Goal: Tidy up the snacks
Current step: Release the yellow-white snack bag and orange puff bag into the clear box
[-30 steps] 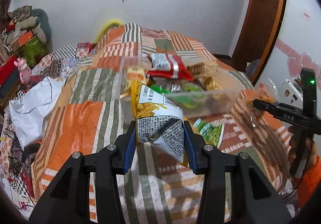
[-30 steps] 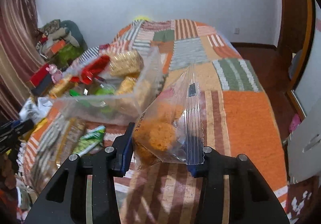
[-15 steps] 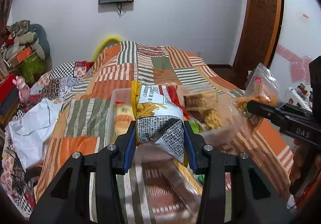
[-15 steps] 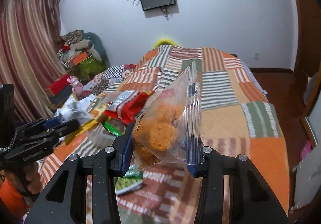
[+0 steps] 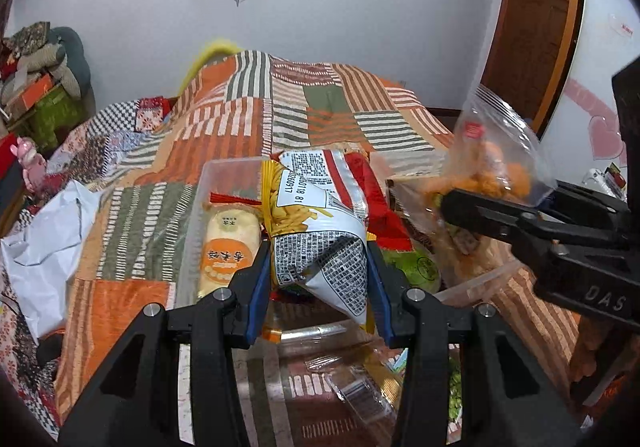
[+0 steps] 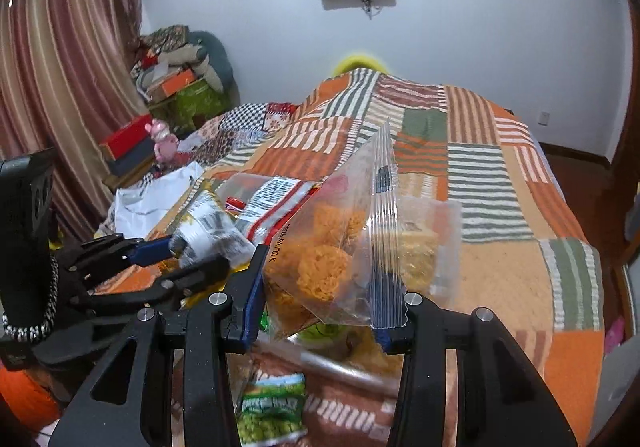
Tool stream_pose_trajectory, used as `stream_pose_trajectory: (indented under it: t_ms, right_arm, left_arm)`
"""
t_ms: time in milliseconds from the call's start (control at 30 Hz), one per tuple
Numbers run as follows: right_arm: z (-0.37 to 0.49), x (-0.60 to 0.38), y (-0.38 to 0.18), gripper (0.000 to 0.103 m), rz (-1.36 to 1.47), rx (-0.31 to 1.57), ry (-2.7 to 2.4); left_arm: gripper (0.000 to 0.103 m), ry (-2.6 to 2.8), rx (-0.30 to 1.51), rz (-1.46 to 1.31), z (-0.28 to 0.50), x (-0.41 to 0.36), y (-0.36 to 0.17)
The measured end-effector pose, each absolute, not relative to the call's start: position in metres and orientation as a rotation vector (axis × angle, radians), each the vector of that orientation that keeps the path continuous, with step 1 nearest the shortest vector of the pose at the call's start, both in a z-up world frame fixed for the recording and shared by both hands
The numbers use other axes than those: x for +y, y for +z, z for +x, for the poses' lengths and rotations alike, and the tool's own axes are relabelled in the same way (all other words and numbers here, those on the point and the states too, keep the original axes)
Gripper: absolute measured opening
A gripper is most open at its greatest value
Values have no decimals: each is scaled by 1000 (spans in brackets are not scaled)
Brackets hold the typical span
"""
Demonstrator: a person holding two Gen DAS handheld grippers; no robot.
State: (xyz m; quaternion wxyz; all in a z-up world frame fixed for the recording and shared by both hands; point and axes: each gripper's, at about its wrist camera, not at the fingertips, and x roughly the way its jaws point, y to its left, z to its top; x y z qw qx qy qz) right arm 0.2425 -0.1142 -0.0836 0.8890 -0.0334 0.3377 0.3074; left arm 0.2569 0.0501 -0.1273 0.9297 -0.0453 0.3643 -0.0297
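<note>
My left gripper (image 5: 318, 285) is shut on a white-and-yellow fries snack bag (image 5: 320, 231), held over a clear plastic bin (image 5: 192, 247) on the patchwork bed. Inside the bin lie a yellow bread pack (image 5: 228, 247), a red-and-white packet (image 5: 376, 199) and green snacks. My right gripper (image 6: 326, 297) is shut on a clear zip bag of orange puffs (image 6: 320, 267), just above the bin's right side. In the left wrist view that right gripper (image 5: 532, 227) and its puff bag (image 5: 496, 163) come in from the right. The left gripper (image 6: 160, 263) shows at the left of the right wrist view.
A green pea packet (image 6: 272, 407) and a clear wrapper (image 5: 356, 391) lie on the quilt in front of the bin. White cloth (image 5: 40, 247) lies at the bed's left edge. Boxes and piled clothes (image 6: 176, 75) stand by the curtain; a door (image 5: 532, 19) is at right.
Both grippers have moved forward from the near quilt to over the bin, each still shut on its bag. The two grippers now stand closer together.
</note>
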Motion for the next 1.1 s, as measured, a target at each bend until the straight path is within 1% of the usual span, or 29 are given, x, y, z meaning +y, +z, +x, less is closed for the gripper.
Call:
stream_pose_trajectory:
  t_ms: [67, 333, 400, 467, 533, 567, 633, 967, 1033, 1100]
  right_arm:
    - [246, -108, -85, 43, -98, 699, 632]
    - [255, -110, -85, 44, -104, 712, 611]
    - [253, -114, -84, 47, -102, 710, 602]
    - [251, -117, -81, 56, -98, 700, 598]
    - [249, -120, -76, 62, -98, 674, 586]
    - [247, -121, -74, 63, -102, 664, 580]
    - [244, -124, -71, 63, -103, 656, 579]
    - [223, -140, -62, 63, -72, 645, 610]
    - [217, -143, -61, 63, -72, 641, 613]
    - [211, -146, -61, 64, -77, 637, 615]
  left_arm:
    - [44, -68, 750, -102, 259, 51, -130]
    - [48, -70, 748, -85, 261, 52, -134]
    - [49, -67, 748, -73, 260, 51, -134]
    - [51, -63, 746, -60, 258, 48, -133]
    - [54, -61, 744, -58, 257, 47, -132]
    - [55, -59, 742, -57, 256, 47, -131]
    - [59, -51, 732, -54, 253, 45, -127]
    - [65, -40, 681, -52, 231, 47, -102]
    - [69, -36, 676, -42, 225, 46, -98]
    - [70, -33, 675, -33, 219, 45, -96]
